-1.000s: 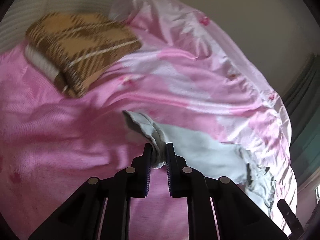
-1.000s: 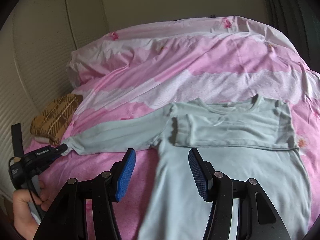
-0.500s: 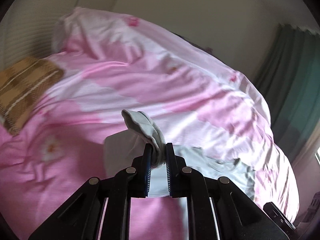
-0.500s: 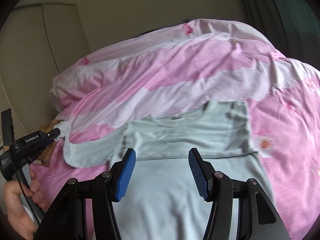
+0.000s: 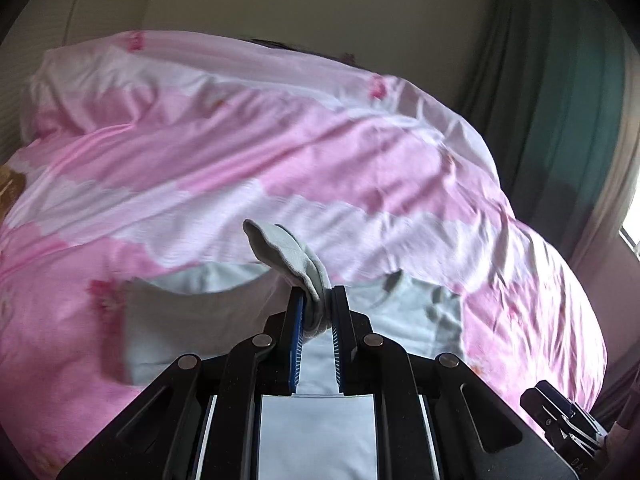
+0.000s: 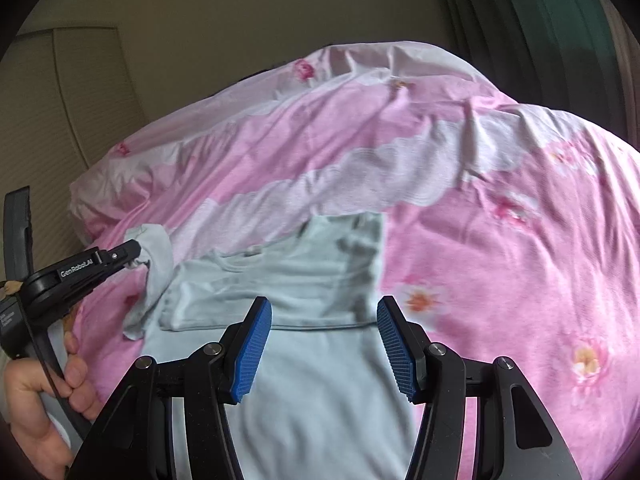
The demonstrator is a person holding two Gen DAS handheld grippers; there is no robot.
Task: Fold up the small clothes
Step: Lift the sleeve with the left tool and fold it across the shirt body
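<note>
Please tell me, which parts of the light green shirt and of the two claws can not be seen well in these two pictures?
- Shirt hem: right wrist view, cut off by the bottom edge and the right claw.
- Sleeve end: left wrist view, pinched inside the shut left claw.
- Shirt body: left wrist view, blurred, mostly behind the claw's frame.
- Right claw: left wrist view, only a dark corner at the lower right edge.
- Brown item: left edge, cut off.

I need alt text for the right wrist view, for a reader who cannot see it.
A pale green long-sleeved shirt lies on a pink flowered quilt, its far part already folded. The left gripper, in a person's hand, pinches the sleeve cuff and lifts it; the right gripper hovers open above the shirt.
</note>
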